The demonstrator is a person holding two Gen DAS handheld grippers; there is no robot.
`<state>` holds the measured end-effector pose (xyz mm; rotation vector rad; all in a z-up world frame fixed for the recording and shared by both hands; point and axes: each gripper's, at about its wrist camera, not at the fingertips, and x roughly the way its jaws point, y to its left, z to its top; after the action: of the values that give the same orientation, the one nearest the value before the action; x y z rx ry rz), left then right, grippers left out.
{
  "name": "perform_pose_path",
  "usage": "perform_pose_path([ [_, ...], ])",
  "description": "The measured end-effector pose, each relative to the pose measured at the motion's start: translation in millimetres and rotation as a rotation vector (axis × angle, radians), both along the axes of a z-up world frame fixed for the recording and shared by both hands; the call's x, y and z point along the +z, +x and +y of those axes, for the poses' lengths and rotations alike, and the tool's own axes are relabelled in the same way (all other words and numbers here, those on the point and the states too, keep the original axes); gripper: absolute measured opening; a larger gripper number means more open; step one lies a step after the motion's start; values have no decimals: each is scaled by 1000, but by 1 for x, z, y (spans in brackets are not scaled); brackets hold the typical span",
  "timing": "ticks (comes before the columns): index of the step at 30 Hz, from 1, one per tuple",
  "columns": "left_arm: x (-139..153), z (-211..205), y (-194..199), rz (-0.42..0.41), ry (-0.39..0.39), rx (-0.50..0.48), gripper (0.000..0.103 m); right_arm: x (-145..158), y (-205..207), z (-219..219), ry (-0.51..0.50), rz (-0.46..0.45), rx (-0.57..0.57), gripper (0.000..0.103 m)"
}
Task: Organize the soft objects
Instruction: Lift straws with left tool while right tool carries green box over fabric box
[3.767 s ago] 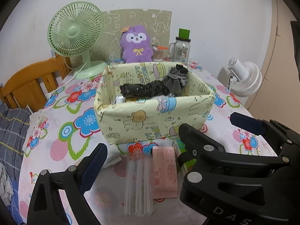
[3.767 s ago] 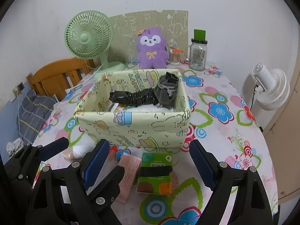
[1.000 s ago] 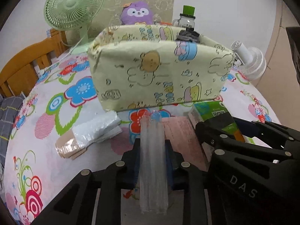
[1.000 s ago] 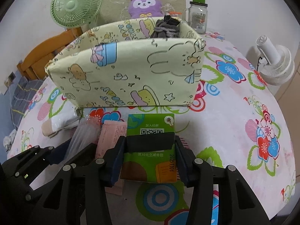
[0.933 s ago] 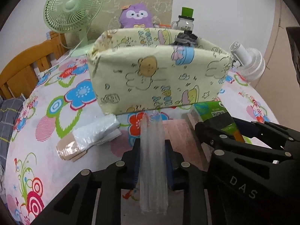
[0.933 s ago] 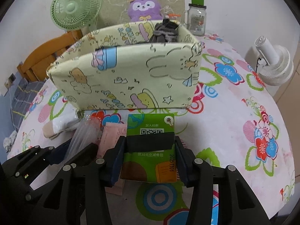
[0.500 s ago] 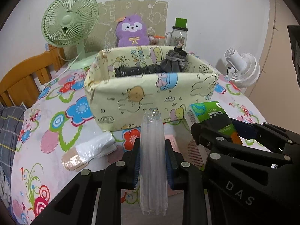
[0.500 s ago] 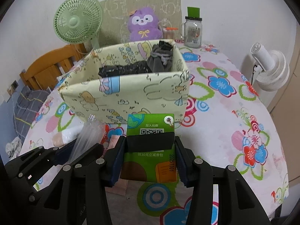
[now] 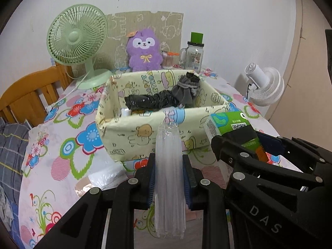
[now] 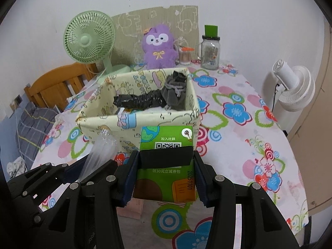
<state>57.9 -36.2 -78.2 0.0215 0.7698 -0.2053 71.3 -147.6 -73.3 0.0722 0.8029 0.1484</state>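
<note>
With your left gripper [image 9: 169, 183] jaws clamped on the clear plastic sleeve [image 9: 169, 172] and right gripper [image 10: 165, 179] jaws on the green packet [image 10: 167, 164], both short of the fabric box [image 9: 145, 132], the slippery sleeve could slide out

The clear plastic sleeve [image 9: 169, 178] runs between the left gripper's pads, so its middle edges are covered. The green packet [image 10: 167, 166] hides part of the fabric box [image 10: 103, 124] front — and a black band masks its printed code. Under the black bundle [image 9: 149, 101], the box's contents stay unreadable — too little shows.
</note>
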Motion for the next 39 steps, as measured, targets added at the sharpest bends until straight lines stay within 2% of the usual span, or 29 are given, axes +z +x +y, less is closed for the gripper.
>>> perform_pose_path([
  [19, 38, -1, 6, -61, -5, -10, 22, 37, 4, -4, 20, -75, 5, 53],
  [39, 55, -6, 31, -94, -5, -30, 22, 58, 28, -6, 24, -109, -9, 53],
])
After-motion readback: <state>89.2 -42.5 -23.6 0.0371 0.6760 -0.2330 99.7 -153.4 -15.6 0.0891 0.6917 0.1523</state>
